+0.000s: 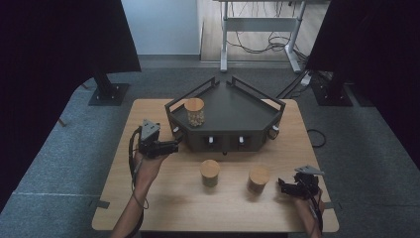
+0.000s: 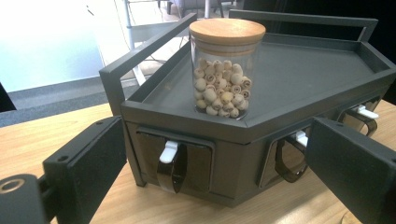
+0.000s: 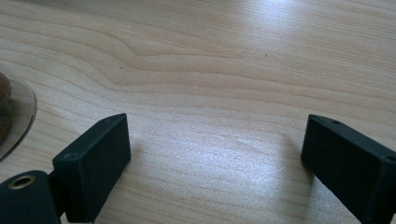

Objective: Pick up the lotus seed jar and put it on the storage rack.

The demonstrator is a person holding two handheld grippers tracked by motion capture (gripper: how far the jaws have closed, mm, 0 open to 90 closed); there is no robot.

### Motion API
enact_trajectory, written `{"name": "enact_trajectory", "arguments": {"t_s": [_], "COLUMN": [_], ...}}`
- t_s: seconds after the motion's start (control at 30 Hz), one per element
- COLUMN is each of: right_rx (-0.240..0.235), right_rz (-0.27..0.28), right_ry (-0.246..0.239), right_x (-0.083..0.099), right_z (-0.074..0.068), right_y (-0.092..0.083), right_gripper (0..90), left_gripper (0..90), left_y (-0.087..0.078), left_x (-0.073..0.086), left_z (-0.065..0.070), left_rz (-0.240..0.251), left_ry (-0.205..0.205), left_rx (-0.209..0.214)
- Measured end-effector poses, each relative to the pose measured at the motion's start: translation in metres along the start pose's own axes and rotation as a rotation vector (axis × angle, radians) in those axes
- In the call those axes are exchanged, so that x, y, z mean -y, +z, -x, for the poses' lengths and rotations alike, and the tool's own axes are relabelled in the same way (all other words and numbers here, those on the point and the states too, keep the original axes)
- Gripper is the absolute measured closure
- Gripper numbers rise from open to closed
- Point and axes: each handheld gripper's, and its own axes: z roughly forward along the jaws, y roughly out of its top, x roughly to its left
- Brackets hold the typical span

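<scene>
Two hand-held grippers work over a light wooden counter point(image 1: 163, 198) that carries a dark grey, angular metal tray-stand point(image 1: 233, 106) with railed edges and small drawers along its front. At left, the left gripper point(image 1: 173, 147) hovers just beside the stand's left front corner, jaws spread wide with nothing between them; the left gripper view looks straight at a drawer front with a white latch point(image 2: 169, 151). On the stand's left part stands a clear glass jar with a wooden lid point(image 1: 194, 111), filled with pale round pieces, upright. Toward the middle, on the bare counter in front of the stand, stands a second wooden-lidded jar point(image 1: 210, 172), and to its right a third jar point(image 1: 258, 179). At far right, the right gripper point(image 1: 281, 187) rests low near the counter's edge, just beside the third jar, jaws wide apart and empty.
</scene>
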Motion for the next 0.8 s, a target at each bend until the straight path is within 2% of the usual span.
{"name": "enact_trajectory", "arguments": {"t_s": [0.8], "right_rx": [0.000], "right_rz": [0.000], "right_ry": [-0.001], "right_x": [0.000], "right_z": [0.000], "right_y": [0.000], "right_gripper": [7.6], "left_gripper": [5.7], "left_y": [-0.010], "left_x": [0.019], "left_z": [0.001], "left_rz": [-0.015], "left_ry": [-0.002], "left_rx": [0.007]}}
